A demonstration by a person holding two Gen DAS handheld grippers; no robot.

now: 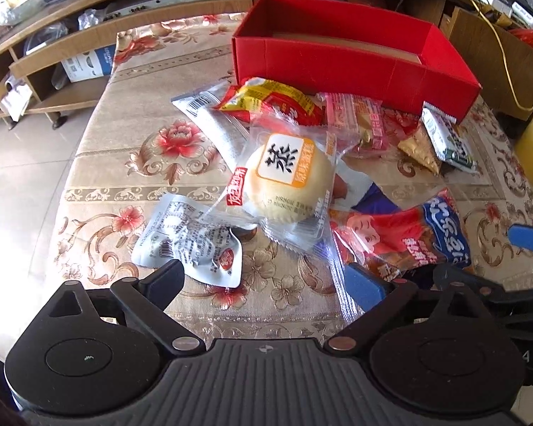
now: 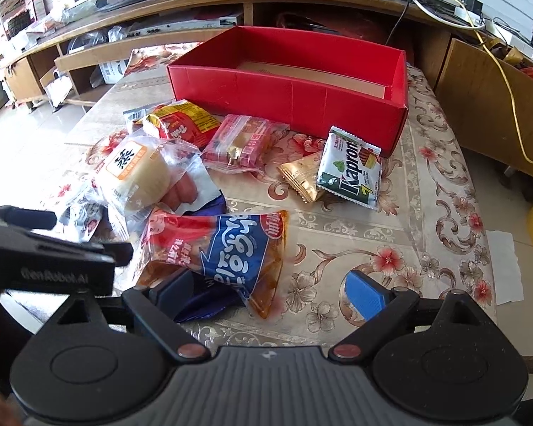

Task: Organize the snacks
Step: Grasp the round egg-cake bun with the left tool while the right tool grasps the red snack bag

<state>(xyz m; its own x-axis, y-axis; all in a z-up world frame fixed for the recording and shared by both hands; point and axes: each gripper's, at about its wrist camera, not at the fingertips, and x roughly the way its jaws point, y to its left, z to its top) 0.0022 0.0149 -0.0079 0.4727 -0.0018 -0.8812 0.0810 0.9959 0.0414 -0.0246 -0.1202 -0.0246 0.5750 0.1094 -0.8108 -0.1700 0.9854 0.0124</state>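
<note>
Snack packets lie heaped on the floral-cloth tabletop before one open red cardboard box: a clear-wrapped round yellow cake on top, a green-white wafer packet apart. Left gripper and right gripper hover, jaws spread, empty.

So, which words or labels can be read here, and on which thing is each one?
"Kapron": green-white wafer packet
"蒸": steamed cake wrapper
"GenRobot.AI": left gripper's body, seen from the right wrist view
Fine print on the silver pouch and the blue-red sausage bag: not readable.
</note>
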